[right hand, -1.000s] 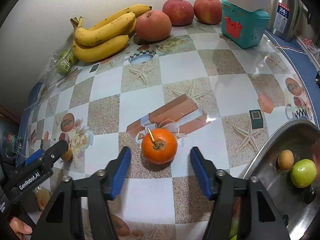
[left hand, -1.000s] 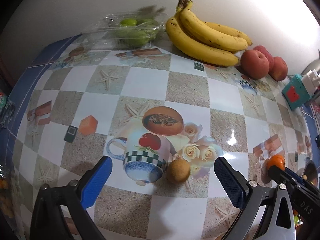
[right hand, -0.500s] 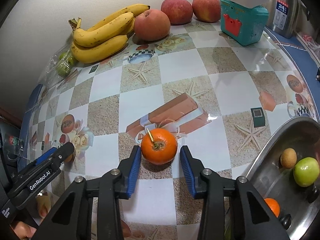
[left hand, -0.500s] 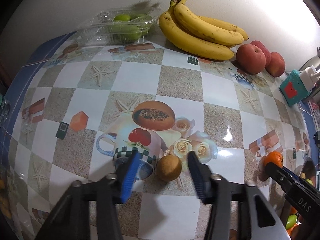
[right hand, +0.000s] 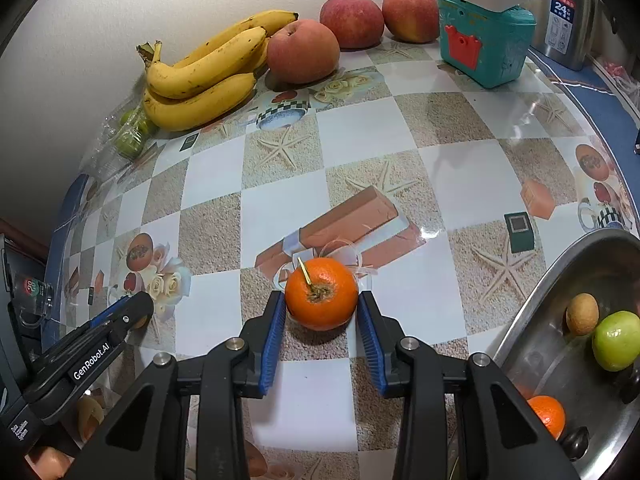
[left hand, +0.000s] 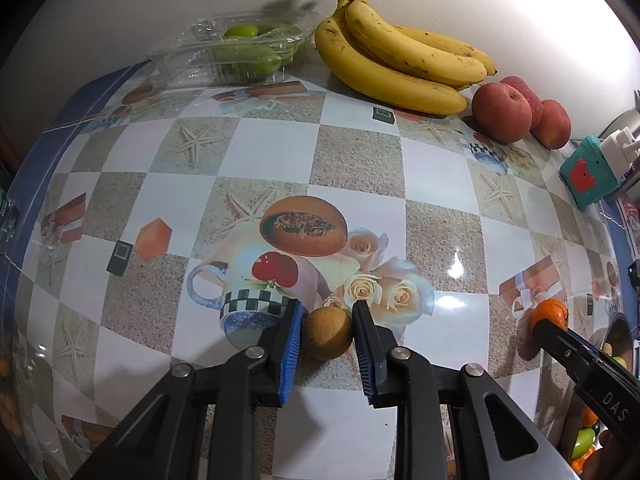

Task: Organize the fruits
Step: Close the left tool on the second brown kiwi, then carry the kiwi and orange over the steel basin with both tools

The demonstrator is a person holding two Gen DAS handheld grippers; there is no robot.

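- Left gripper [left hand: 327, 334] jaws clamping small brown fruit [left hand: 327, 338] on the tablecloth [left hand: 360, 160].
- Right gripper [right hand: 322, 322] jaws closing, pads pressing orange [right hand: 321, 294], sitting near steel bowl [right hand: 560, 280].

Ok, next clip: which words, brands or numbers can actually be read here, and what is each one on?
"GenRobot.AI": side of the left gripper, seen from the right wrist.
"DAS": side of the right gripper, seen from the left wrist; the rest is cut off.
"24": blue label on the steel flask; its smaller print is too small to read.
Red round label on the jar at the left edge: blurred, unreadable.
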